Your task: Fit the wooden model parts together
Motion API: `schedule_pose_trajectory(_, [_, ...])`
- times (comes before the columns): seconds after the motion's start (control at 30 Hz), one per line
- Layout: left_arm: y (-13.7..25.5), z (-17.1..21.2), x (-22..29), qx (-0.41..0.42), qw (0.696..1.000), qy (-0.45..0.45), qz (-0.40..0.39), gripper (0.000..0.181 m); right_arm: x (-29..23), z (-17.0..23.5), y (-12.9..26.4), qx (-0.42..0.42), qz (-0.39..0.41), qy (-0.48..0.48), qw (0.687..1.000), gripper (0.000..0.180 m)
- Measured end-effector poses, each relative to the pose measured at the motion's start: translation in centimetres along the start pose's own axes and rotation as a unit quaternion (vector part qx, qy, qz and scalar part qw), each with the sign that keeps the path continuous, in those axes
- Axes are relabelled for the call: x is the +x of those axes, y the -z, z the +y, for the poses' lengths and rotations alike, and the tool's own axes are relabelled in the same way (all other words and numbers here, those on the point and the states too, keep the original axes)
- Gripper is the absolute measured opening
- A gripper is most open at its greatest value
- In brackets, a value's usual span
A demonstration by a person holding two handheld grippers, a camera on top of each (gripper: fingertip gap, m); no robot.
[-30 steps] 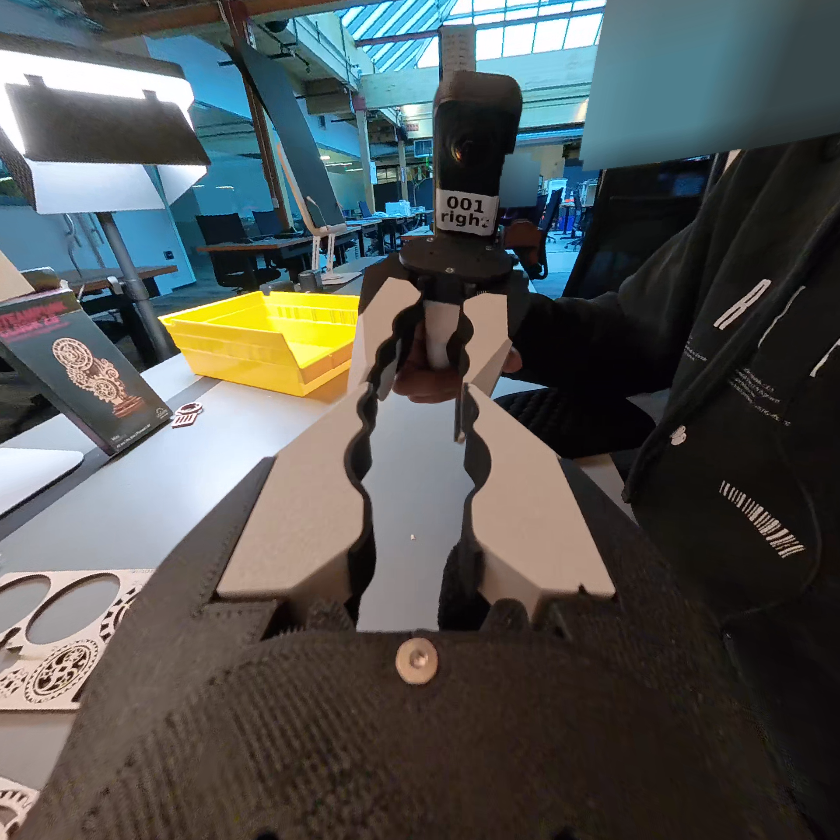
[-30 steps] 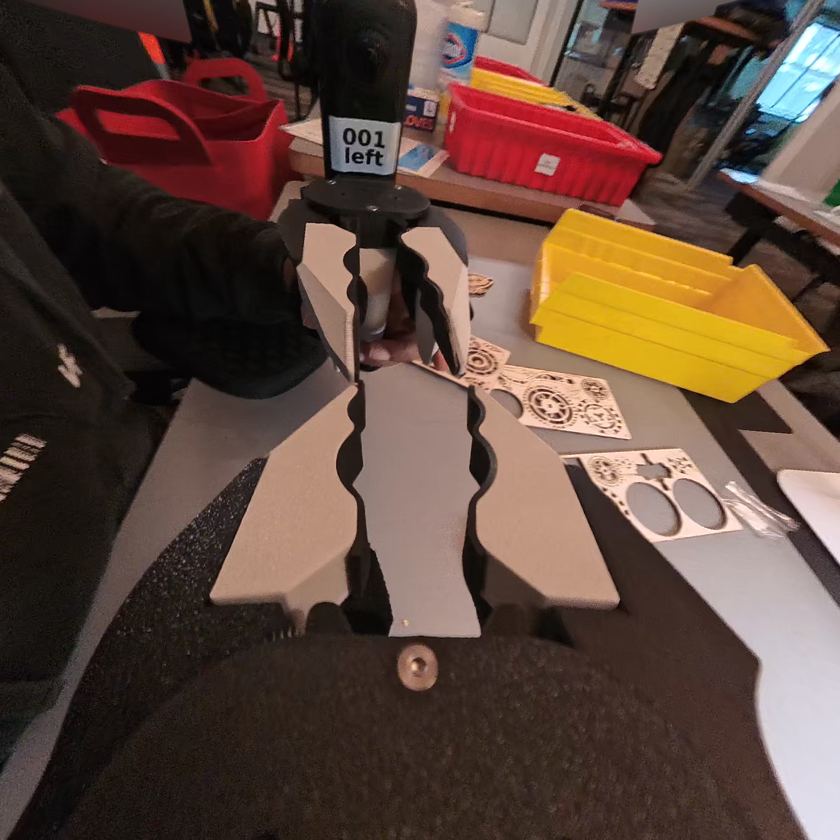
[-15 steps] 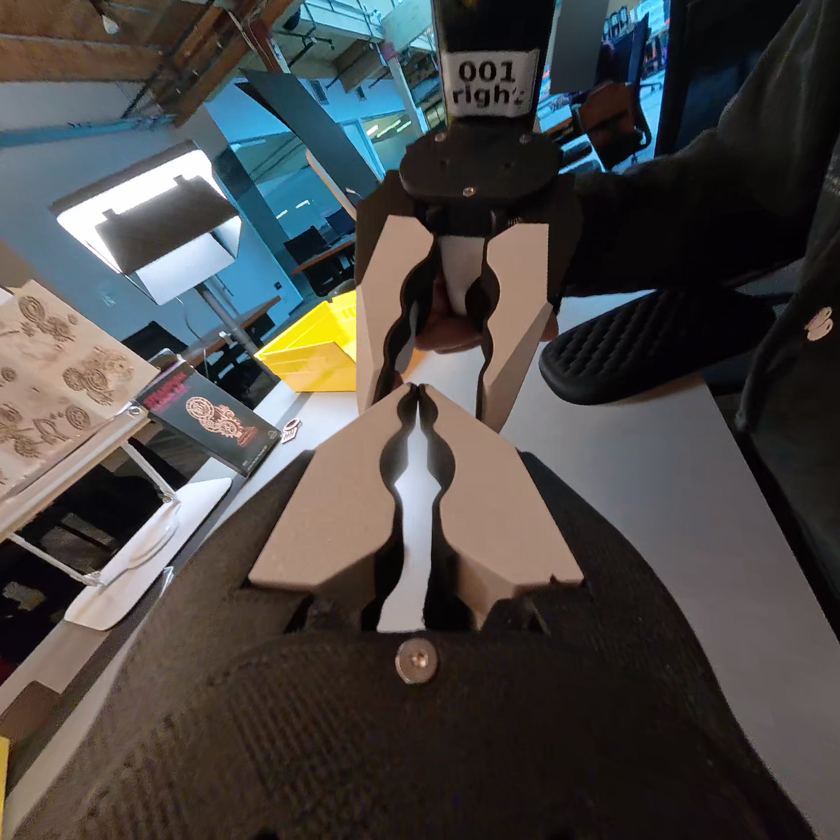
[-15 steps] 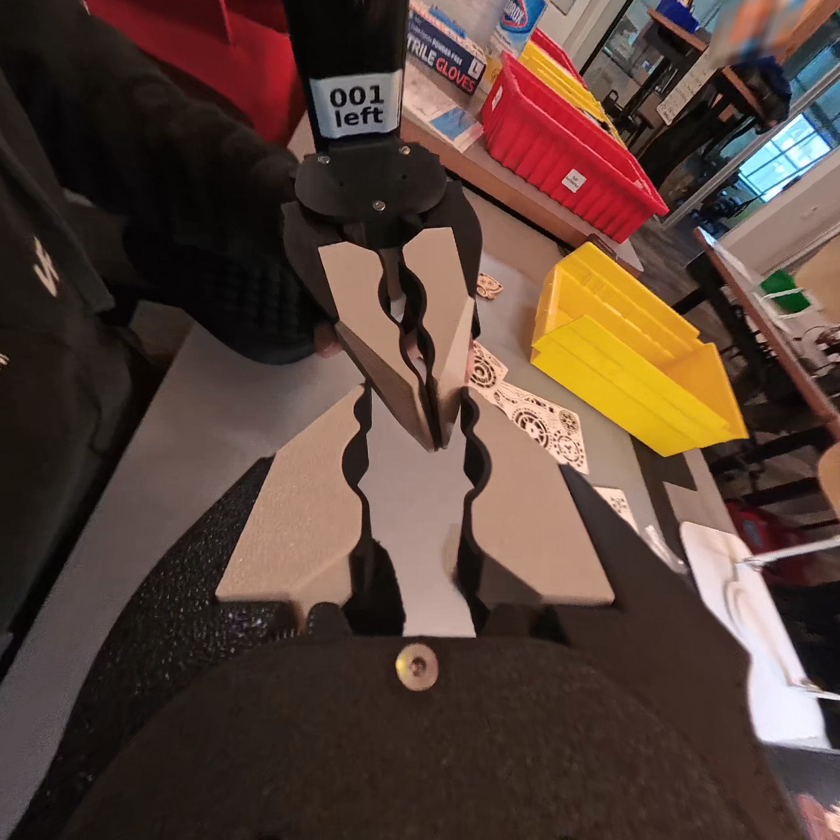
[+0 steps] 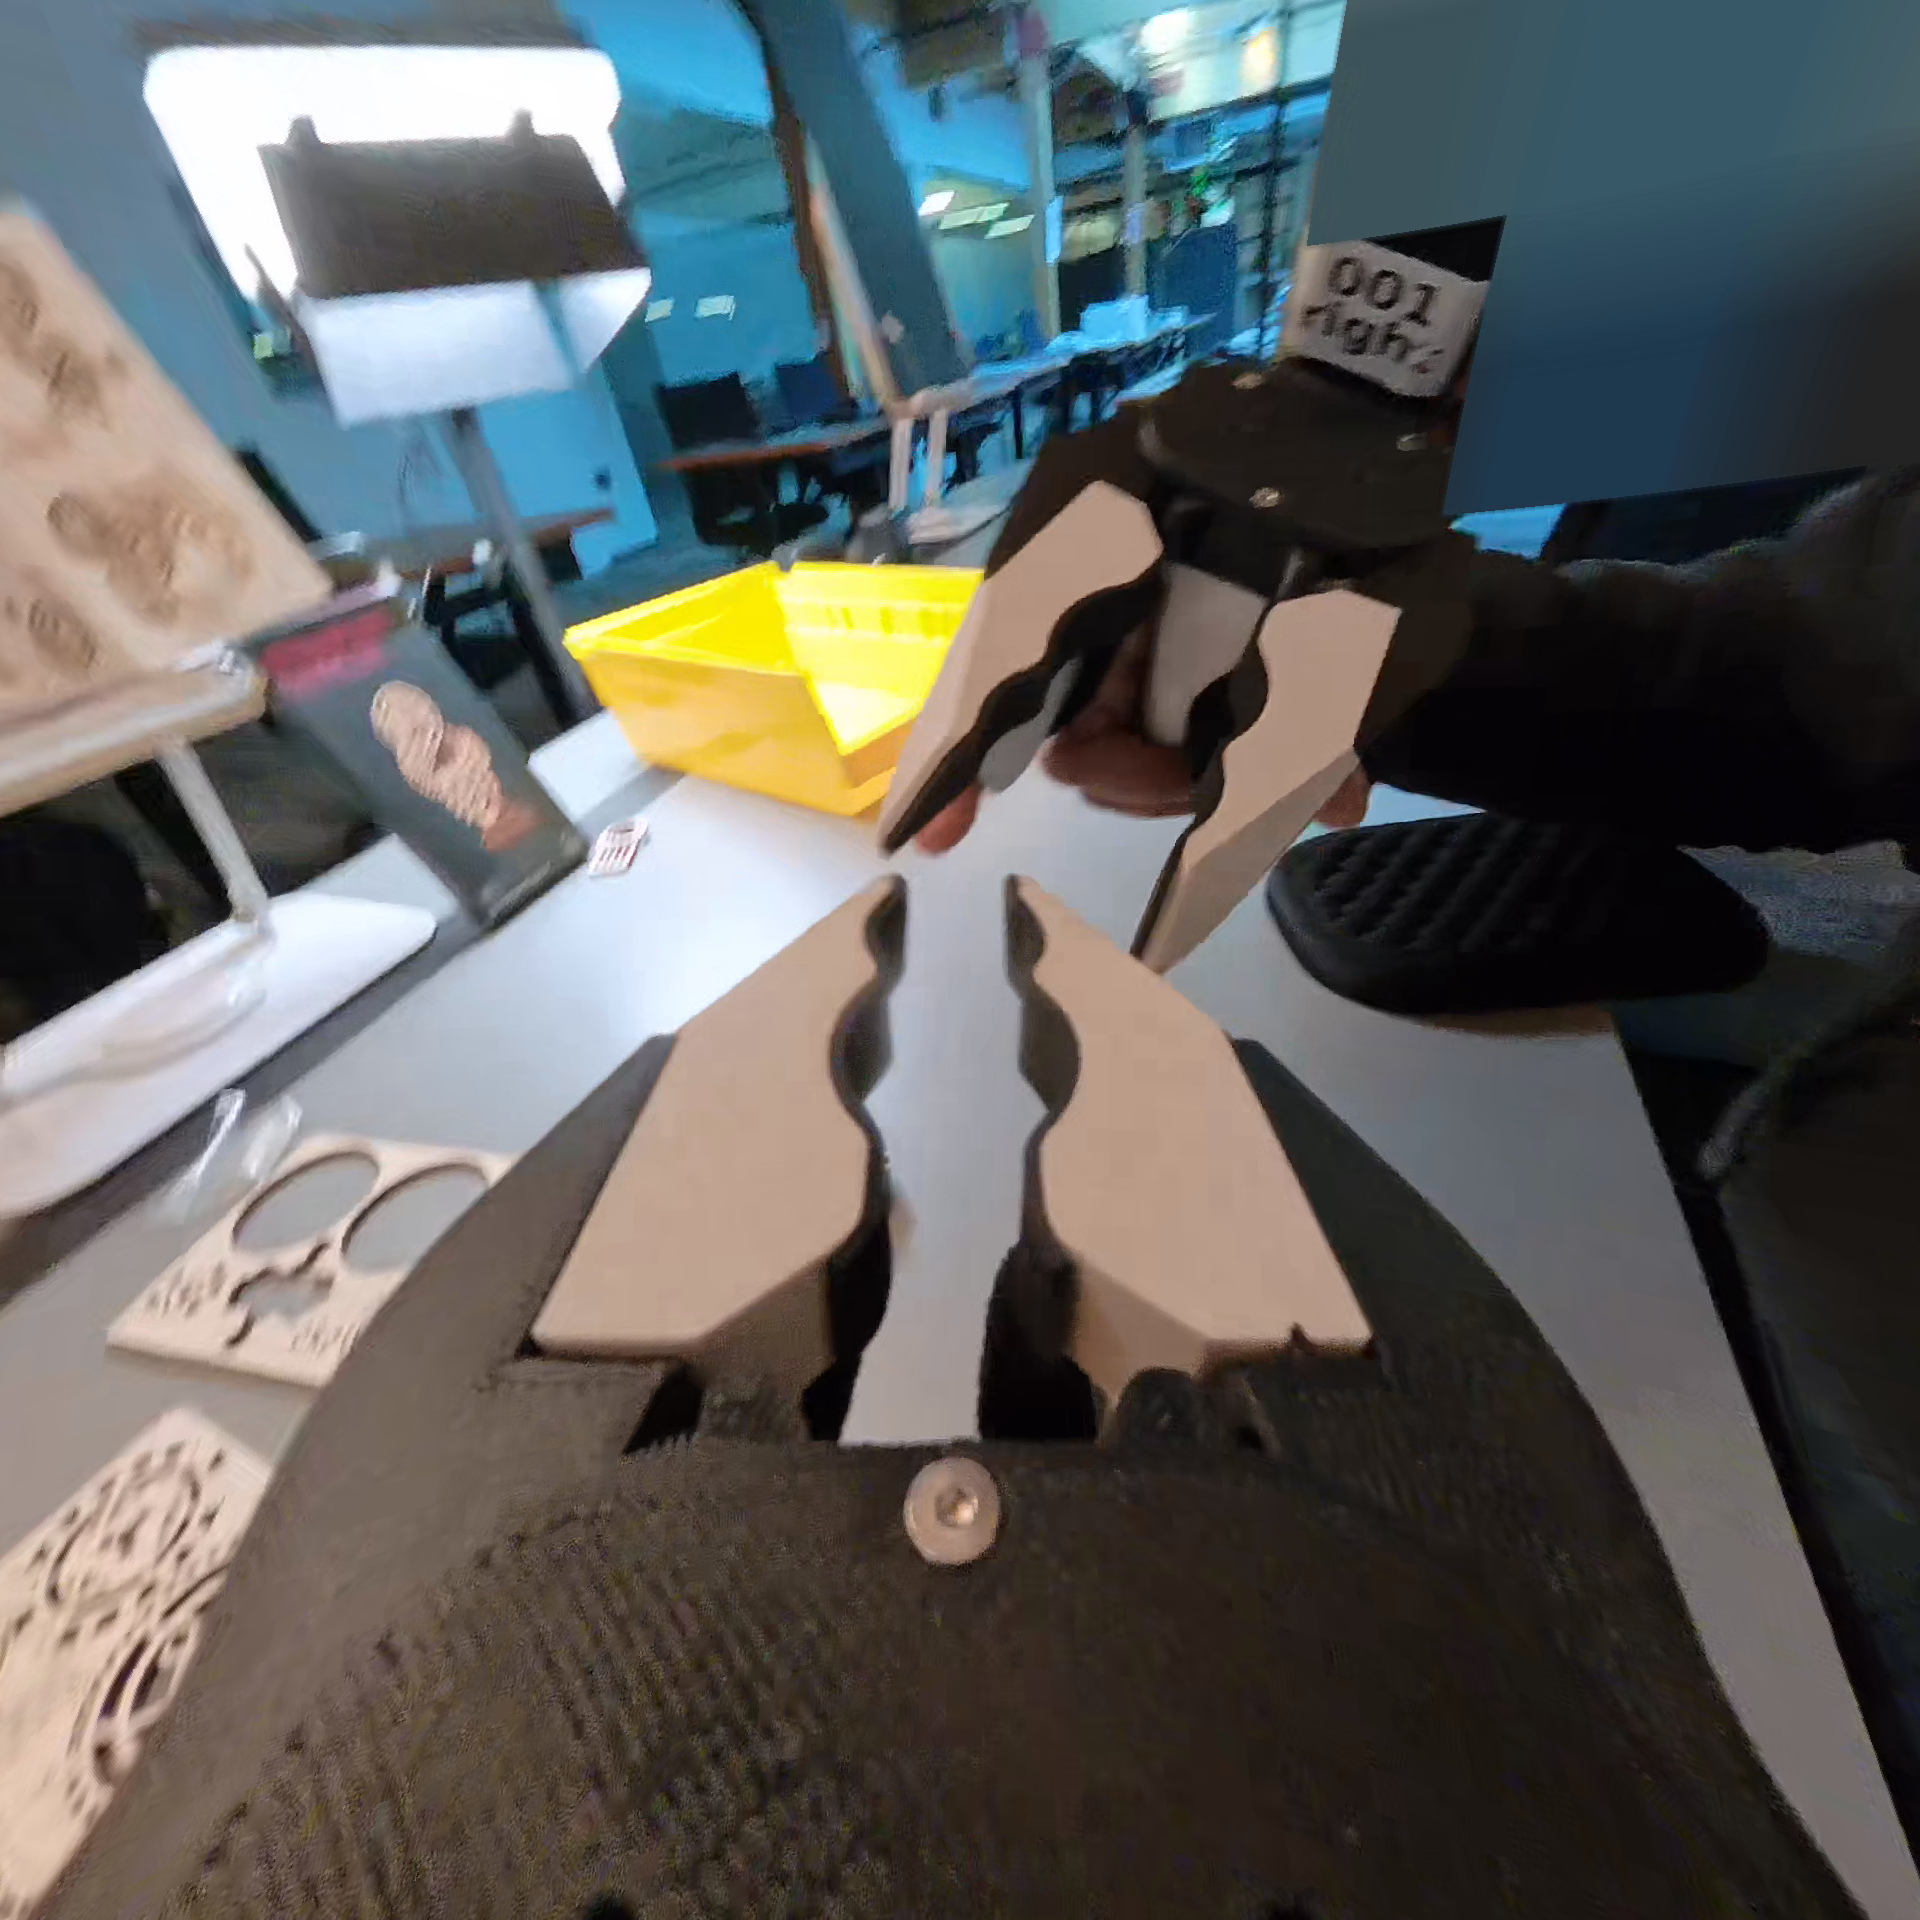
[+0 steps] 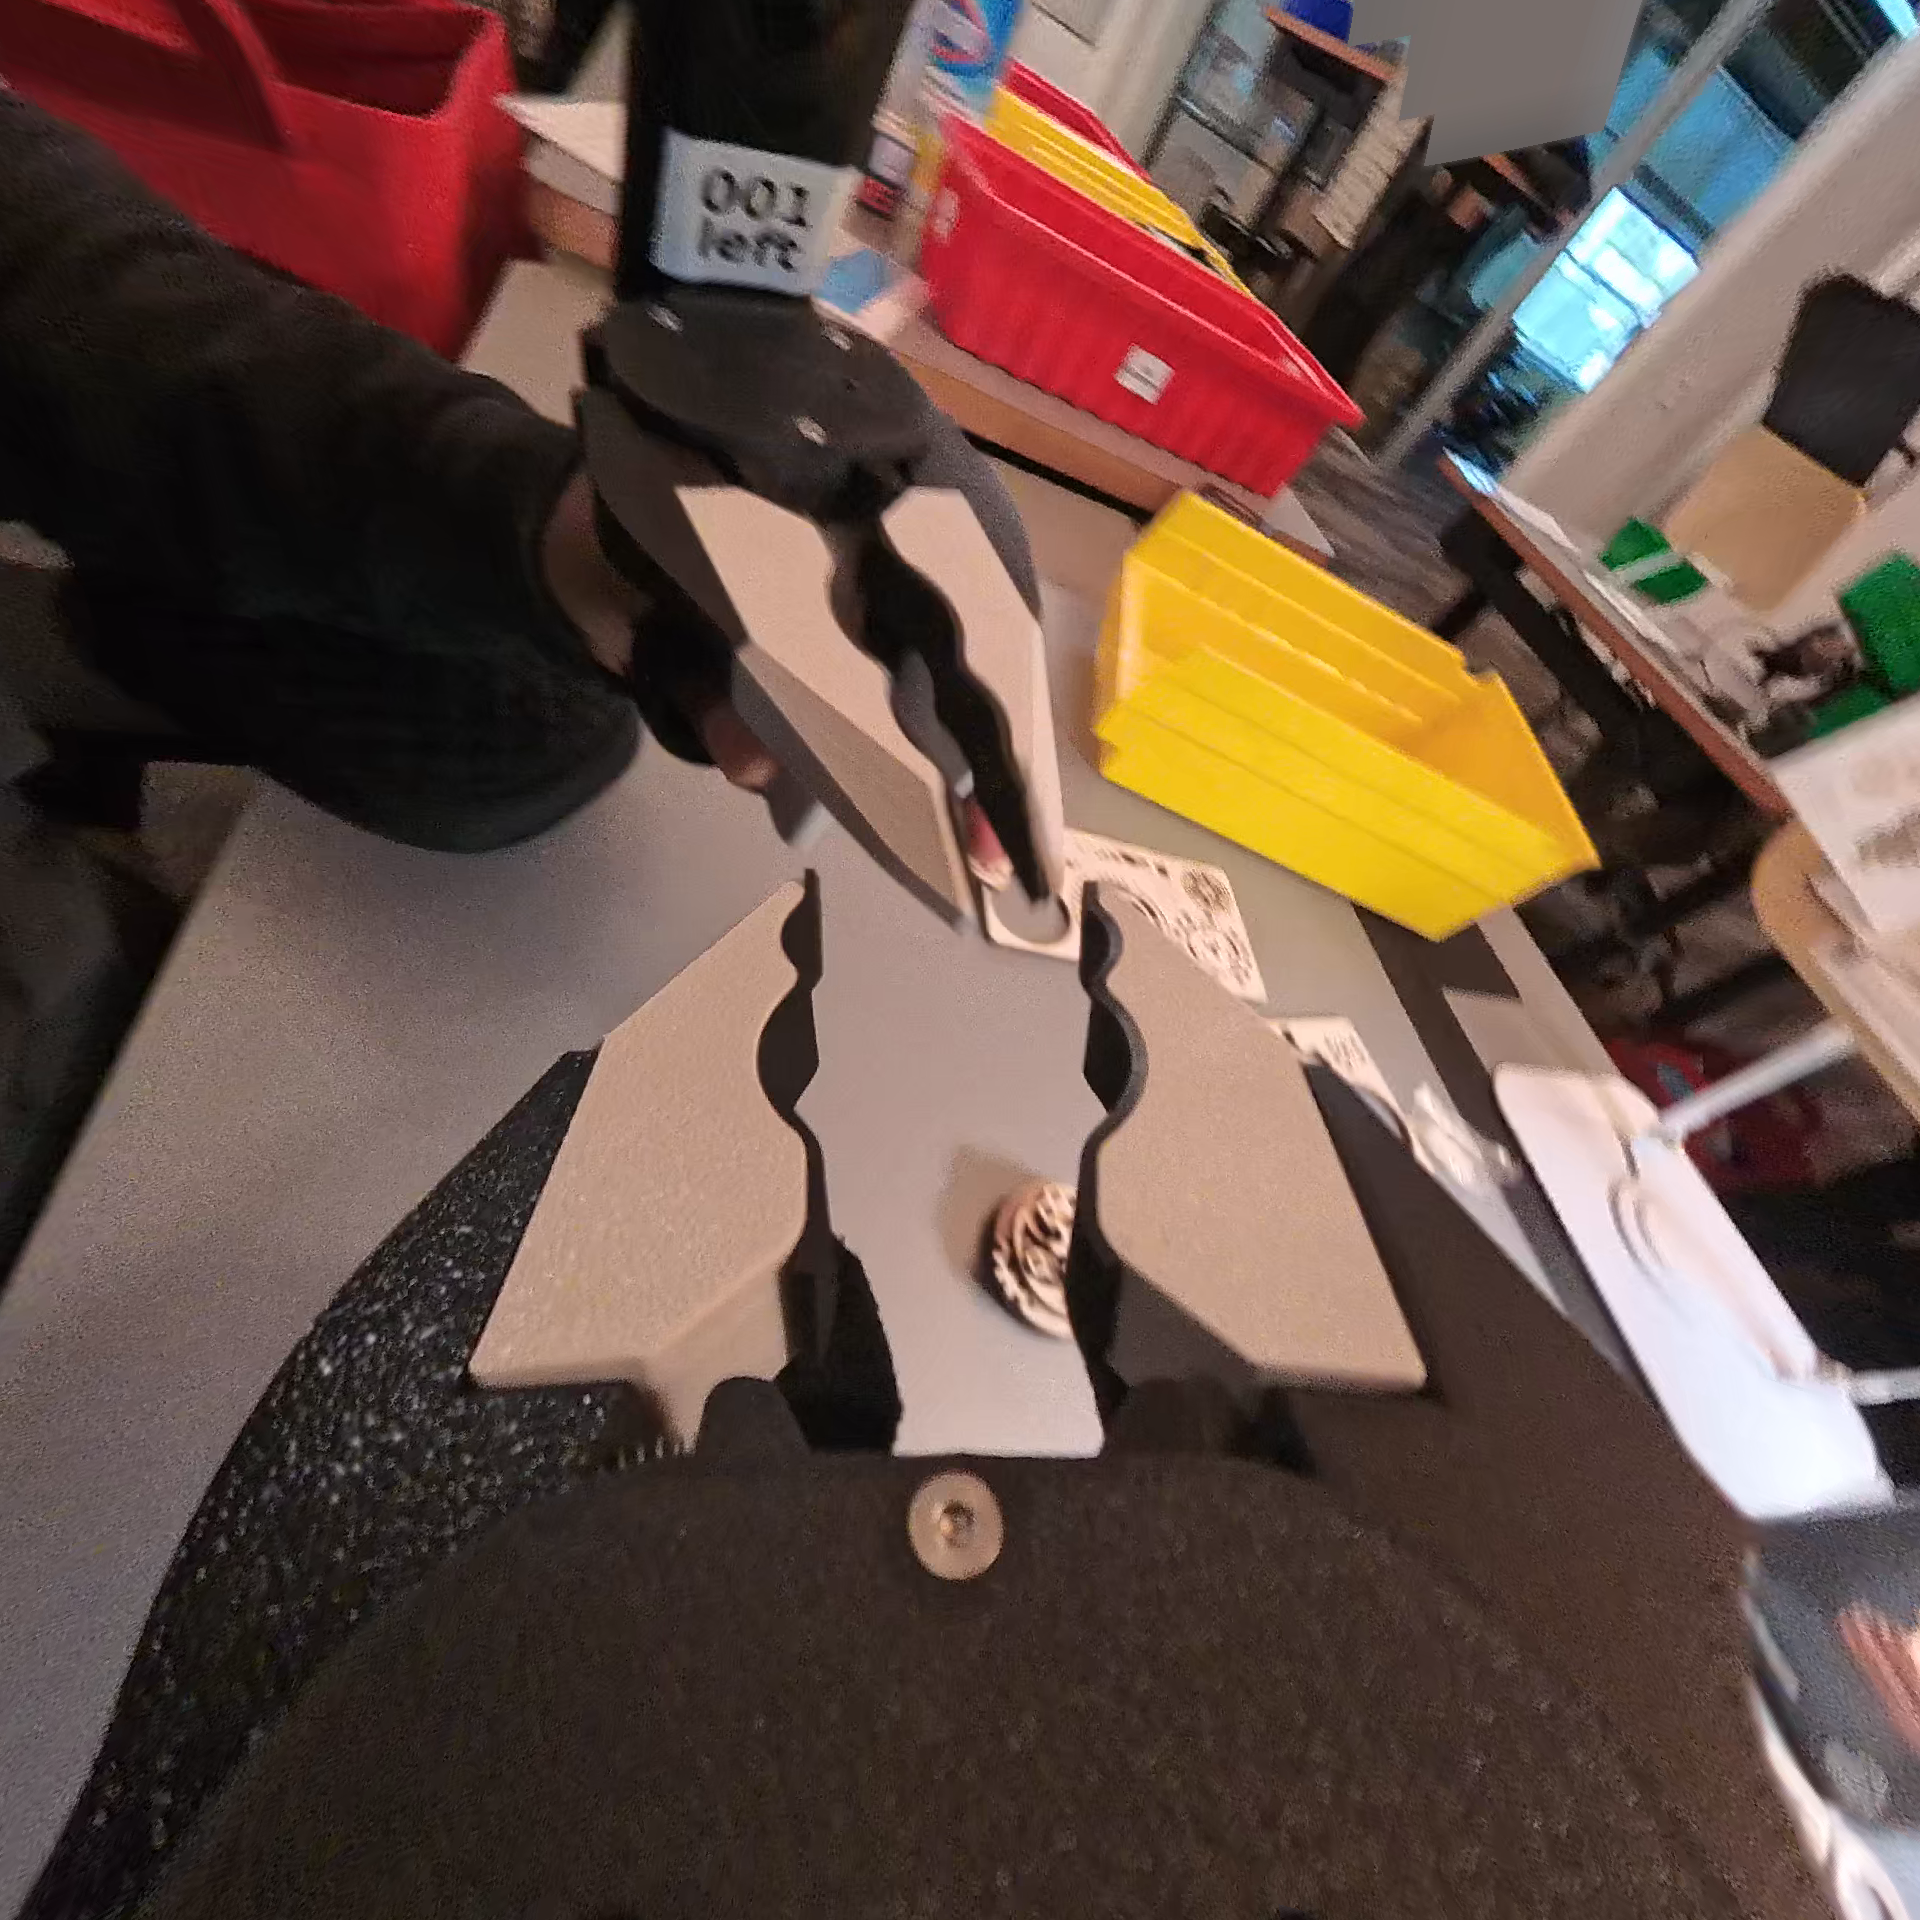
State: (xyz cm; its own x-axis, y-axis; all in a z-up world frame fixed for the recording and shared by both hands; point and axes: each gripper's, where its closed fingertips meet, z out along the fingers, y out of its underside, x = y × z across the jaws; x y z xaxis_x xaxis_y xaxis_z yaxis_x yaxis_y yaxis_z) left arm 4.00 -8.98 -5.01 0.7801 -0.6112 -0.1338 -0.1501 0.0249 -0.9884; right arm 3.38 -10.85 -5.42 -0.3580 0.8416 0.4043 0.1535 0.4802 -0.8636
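My left gripper [image 5: 956, 883] is open with a narrow gap and holds nothing. My right gripper [image 6: 945, 888] is open wide and empty. The two face each other tip to tip above the grey table [image 5: 1351, 1195]. A small wooden gear [image 6: 1029, 1262] shows low between the right gripper's fingers, blurred, with a shadow beside it; I cannot tell if it rests on the table. Wooden cut-out sheets lie on the table: one with two round holes [image 5: 301, 1268], one at the lower left [image 5: 94, 1590], and one under the left gripper's tips [image 6: 1195, 914].
A yellow bin [image 5: 769, 675] [image 6: 1320, 727] stands at the table's far side. A black box [image 5: 436, 748] leans beside a white stand base [image 5: 208, 997] [image 6: 1662, 1247]. Red bins [image 6: 1091, 301] sit behind. A black chair armrest [image 5: 1507, 914] lies by the table edge. My two grippers' fingertips are within a few centimetres of each other. Left tips and right tips are each some 15 cm from the small wooden gear [image 6: 1029, 1262].
My left gripper has opened from nearly shut. Both grippers have tilted down toward the table and the right one has shifted sideways. The small gear now shows between the right fingers.
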Motion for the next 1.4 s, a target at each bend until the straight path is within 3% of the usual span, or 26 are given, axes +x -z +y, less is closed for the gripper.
schedule_pose_trajectory(0.17, [-0.7,5.1,-5.2,-0.098,0.994,0.052,-0.023,0.07,4.0,7.5,0.8,-0.07,0.033,-0.114,0.99,0.049])
schedule_pose_trajectory(0.27, [-1.5,6.8,-6.7,-0.102,0.993,0.049,-0.036,0.059,4.2,10.9,0.4,-0.097,0.034,-0.145,0.984,0.048])
schedule_pose_trajectory(0.43, [-1.3,7.6,-8.4,-0.081,0.992,0.08,-0.046,0.001,3.9,13.8,-0.5,-0.121,0.028,-0.161,0.979,0.047])
schedule_pose_trajectory(0.47, [-1.1,7.9,-8.5,-0.086,0.992,0.076,-0.044,0.0,3.9,14.3,-0.6,-0.125,0.028,-0.165,0.978,0.046])
schedule_pose_trajectory(0.63, [-1.4,9.9,-8.2,-0.123,0.988,0.091,-0.031,0.001,4.0,16.4,-1.5,-0.159,0.017,-0.187,0.969,0.046])
schedule_pose_trajectory(0.7, [-1.8,10.8,-8.2,-0.137,0.986,0.096,-0.026,0.019,3.9,16.9,-1.9,-0.175,0.007,-0.196,0.965,0.05])
schedule_pose_trajectory(0.8, [-2.2,11.8,-8.4,-0.163,0.982,0.096,-0.03,0.06,3.4,17.1,-2.7,-0.203,-0.022,-0.211,0.956,0.056])
schedule_pose_trajectory(0.9, [-2.2,12.3,-8.1,-0.17,0.979,0.107,-0.024,0.075,3.4,17.2,-3.5,-0.232,-0.036,-0.214,0.948,0.06])
schedule_pose_trajectory(1.1, [-1.6,12.9,-7.2,-0.174,0.977,0.126,-0.003,0.055,3.4,18.3,-4.2,-0.296,-0.055,-0.201,0.932,0.057])
schedule_pose_trajectory(1.4, [-2.0,13.4,-5.3,-0.203,0.979,0.017,0.016,0.061,3.2,18.1,-3.1,-0.308,-0.082,-0.186,0.929,0.052])
